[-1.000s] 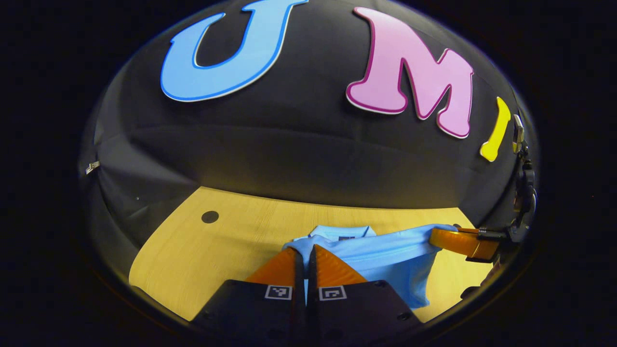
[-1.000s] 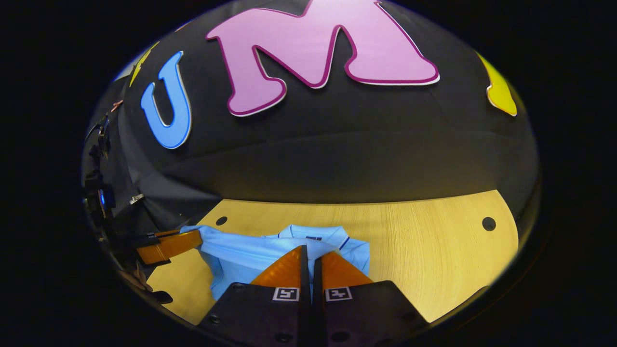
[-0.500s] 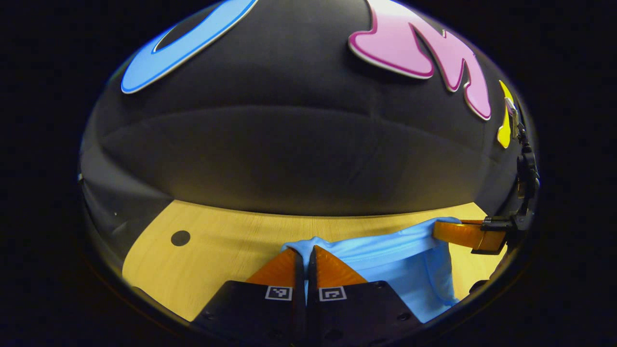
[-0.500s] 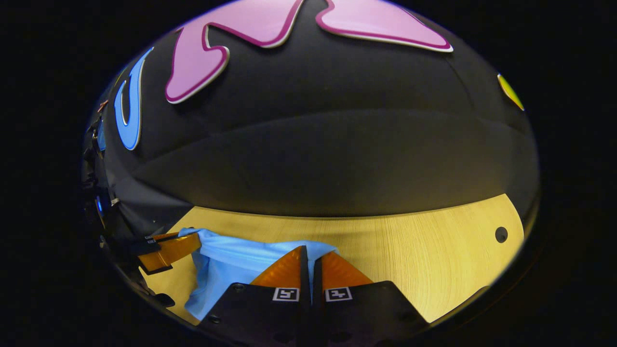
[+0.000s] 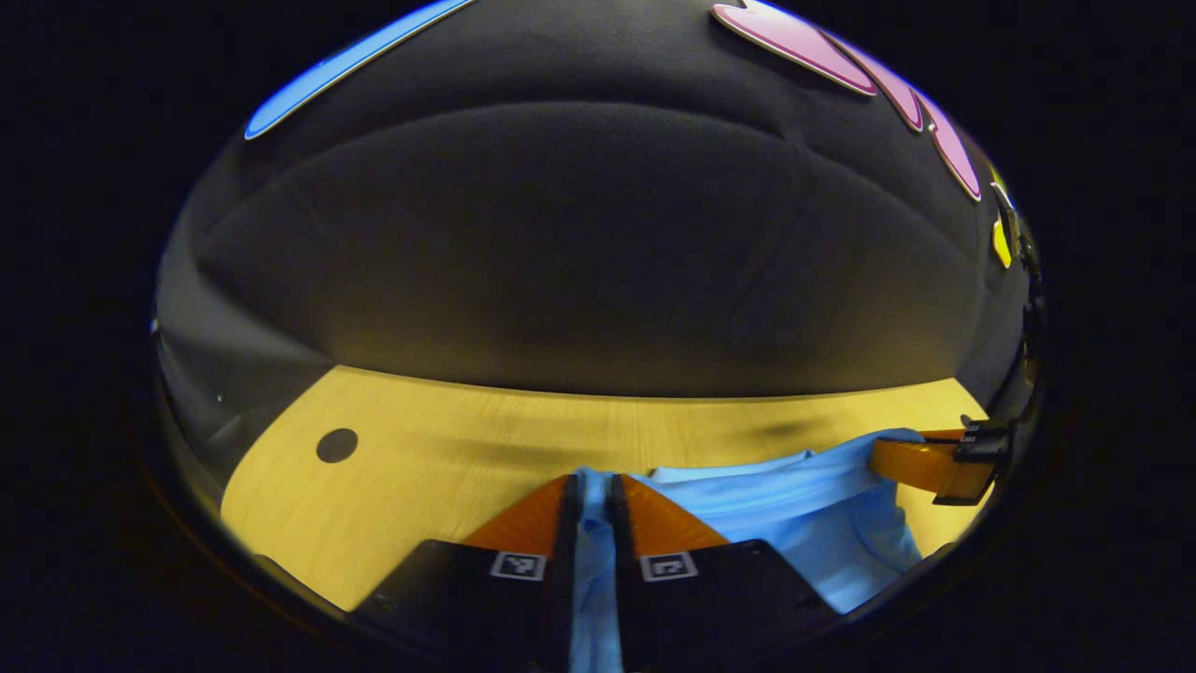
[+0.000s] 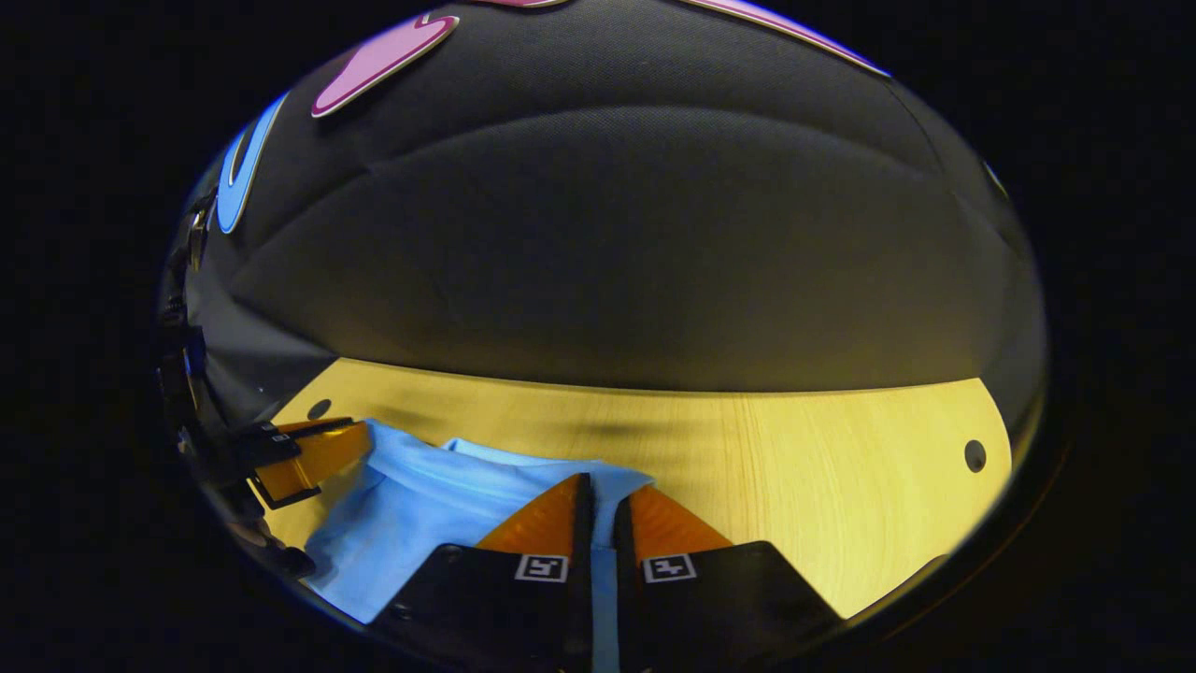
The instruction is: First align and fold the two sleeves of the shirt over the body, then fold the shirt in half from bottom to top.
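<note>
With both grippers clamped on the hem of the shirt [image 5: 794, 509], the step in hand looks like the bottom-to-top fold, and doing it well means laying that edge down square.

In the left gripper view the left gripper [image 5: 592, 486] has cloth pinched between its nearly closed fingers. The right gripper [image 5: 920, 465], at 3 o'clock there, bites the same edge. In the right gripper view the right gripper [image 6: 598, 488] is likewise closed on blue cloth, with the left one [image 6: 322, 451] at 9 o'clock. The shirt lies low on the table [image 6: 822, 486], bunched between the two.

My advice: keep the two ends level and the span between them taut, so the top layer lands without a ridge. Lower together and let go only once the cloth rests flat. The collar is hidden, so edge alignment cannot be judged.
</note>
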### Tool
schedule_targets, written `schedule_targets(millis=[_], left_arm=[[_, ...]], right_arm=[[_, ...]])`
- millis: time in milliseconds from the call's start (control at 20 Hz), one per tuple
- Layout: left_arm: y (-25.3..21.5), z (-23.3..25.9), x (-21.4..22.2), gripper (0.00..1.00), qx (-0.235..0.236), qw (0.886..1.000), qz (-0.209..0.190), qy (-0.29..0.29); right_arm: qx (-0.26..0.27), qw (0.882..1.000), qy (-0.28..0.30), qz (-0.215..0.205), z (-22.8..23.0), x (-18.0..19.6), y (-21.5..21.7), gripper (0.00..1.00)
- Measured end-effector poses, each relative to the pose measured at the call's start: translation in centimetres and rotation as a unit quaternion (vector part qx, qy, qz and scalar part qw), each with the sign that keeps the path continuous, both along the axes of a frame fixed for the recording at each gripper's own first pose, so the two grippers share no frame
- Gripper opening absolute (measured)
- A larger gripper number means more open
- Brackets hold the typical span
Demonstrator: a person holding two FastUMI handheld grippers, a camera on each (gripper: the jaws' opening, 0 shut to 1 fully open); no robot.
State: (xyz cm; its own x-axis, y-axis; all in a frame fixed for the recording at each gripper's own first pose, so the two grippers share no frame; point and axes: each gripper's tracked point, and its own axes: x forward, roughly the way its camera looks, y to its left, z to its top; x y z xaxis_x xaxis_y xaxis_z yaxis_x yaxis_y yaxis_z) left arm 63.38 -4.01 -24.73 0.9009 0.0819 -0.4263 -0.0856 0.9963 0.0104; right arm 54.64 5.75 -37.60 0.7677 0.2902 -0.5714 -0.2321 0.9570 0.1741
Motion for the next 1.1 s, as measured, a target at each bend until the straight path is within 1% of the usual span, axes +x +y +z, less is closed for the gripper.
schedule_targets(millis=[50,100,200,250,300,400,600,700,800,900,1000,1100], left_arm=[[0.0,0.7,-0.4,0.4,-0.003,1.0,-0.001,-0.006],[-0.4,1.7,-0.6,0.6,-0.014,1.0,-0.003,-0.014],[-1.1,3.5,-1.6,1.0,-0.031,0.999,-0.006,-0.031],[-1.0,5.2,-2.3,0.99,-0.029,0.999,-0.004,-0.043],[-1.1,6.6,-3.3,0.98,-0.023,0.998,-0.004,-0.054],[-1.6,9.2,-5.8,0.98,-0.016,0.997,-0.008,-0.072],[-2.9,15.0,-11.6,0.98,-0.026,0.992,-0.018,-0.119],[-3.0,17.6,-15.3,0.98,-0.023,0.991,-0.015,-0.131],[-3.5,20.6,-19.6,0.98,-0.023,0.987,-0.01,-0.158],[-4.1,23.4,-24.1,0.98,-0.014,0.982,-0.014,-0.189],[-5.0,24.9,-28.3,0.98,-0.013,0.98,-0.026,-0.194],[-5.5,26.2,-32.5,0.98,-0.022,0.979,-0.036,-0.201]], right_arm=[[-0.004,1.0,-0.003,-0.005,0.2,-0.1,-0.2,0.19],[-0.007,1.0,-0.01,-0.011,0.8,-0.1,-0.8,0.35],[0.006,1.0,-0.02,-0.019,3.0,-0.8,-1.2,0.69],[0.01,0.999,-0.025,-0.024,4.0,-1.4,-1.5,0.85],[0.009,0.999,-0.031,-0.03,5.1,-1.9,-2.0,0.99],[0.003,0.998,-0.048,-0.04,7.5,-3.3,-3.2,0.99],[-0.026,0.994,-0.081,-0.065,12.8,-7.3,-6.4,0.99],[-0.016,0.993,-0.09,-0.078,15.7,-9.9,-6.9,0.99],[-0.016,0.991,-0.096,-0.094,18.1,-12.8,-8.4,0.98],[-0.018,0.988,-0.12,-0.095,21.5,-16.0,-9.0,0.98],[-0.031,0.985,-0.145,-0.088,24.8,-19.5,-9.3,0.98],[-0.042,0.981,-0.171,-0.083,27.7,-23.2,-9.4,0.98]])
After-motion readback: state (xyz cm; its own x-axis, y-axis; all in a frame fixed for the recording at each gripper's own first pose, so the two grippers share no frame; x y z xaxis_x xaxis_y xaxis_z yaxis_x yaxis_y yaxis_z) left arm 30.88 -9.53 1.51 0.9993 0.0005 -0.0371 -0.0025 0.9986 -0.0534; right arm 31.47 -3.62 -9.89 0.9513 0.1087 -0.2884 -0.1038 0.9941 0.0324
